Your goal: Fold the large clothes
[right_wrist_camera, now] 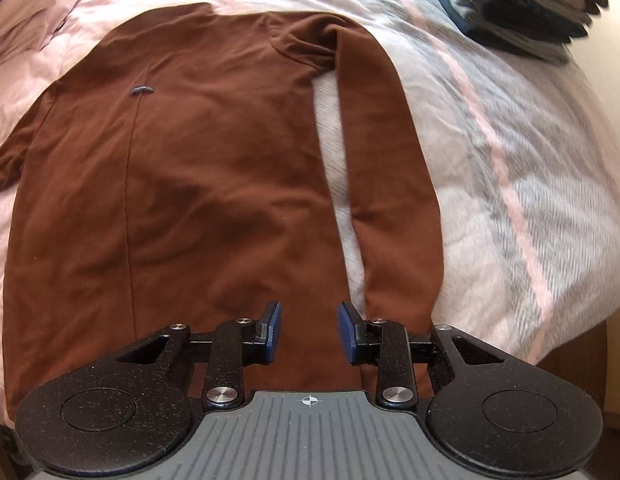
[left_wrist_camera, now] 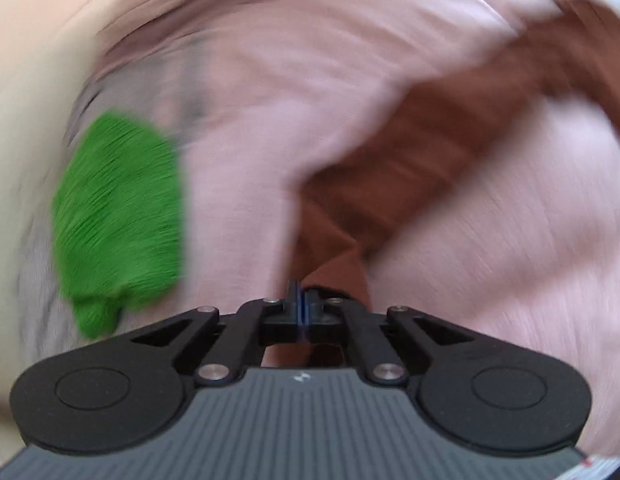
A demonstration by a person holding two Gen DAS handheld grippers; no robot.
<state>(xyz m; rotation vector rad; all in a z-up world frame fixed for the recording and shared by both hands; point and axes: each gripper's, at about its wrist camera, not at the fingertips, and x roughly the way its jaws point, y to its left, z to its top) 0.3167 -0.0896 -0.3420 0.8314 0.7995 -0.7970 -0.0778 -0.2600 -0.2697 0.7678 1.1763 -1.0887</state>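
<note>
The big brown long-sleeved cotton shirt (right_wrist_camera: 198,168) lies flat on the pink and grey striped bed cover (right_wrist_camera: 530,152). It stretches long-ways away from you, collar at the far end and bottom edge close by. Your right gripper (right_wrist_camera: 309,332) hangs over that bottom edge with its blue pads apart and nothing between them. The long brown sleeve (right_wrist_camera: 390,184) lies just beside it, on its right. Your left gripper (left_wrist_camera: 301,304) is pressed together, right over a brown sleeve tip (left_wrist_camera: 394,168); the blur hides any pinch. Your right hand is nearer that long sleeve.
</note>
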